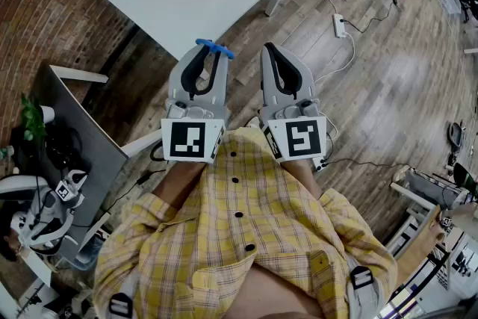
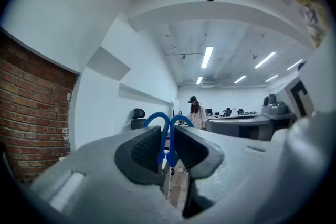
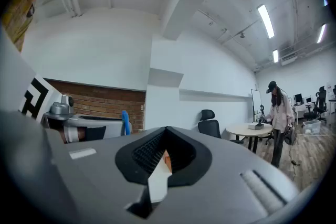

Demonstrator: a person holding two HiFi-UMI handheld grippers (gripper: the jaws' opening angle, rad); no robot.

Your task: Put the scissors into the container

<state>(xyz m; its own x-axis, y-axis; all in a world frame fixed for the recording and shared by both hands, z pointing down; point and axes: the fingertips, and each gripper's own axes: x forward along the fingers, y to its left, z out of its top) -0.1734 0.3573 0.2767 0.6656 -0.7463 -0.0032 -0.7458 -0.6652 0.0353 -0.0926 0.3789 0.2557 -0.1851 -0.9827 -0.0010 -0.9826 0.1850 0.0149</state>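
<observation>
Head view, left tool (image 1: 208,53) gripping scissors (image 1: 222,51), right tool (image 1: 267,50) closed

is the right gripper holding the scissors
No, the blue-handled scissors are clamped between the jaws of the left gripper, while the right gripper is shut on nothing.

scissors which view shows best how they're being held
Left gripper view: the scissors sit pinched by their blue handle loops in the shut left gripper. Head view shows only blue handles poking past its tip; right gripper view, just a blue sliver.
</observation>
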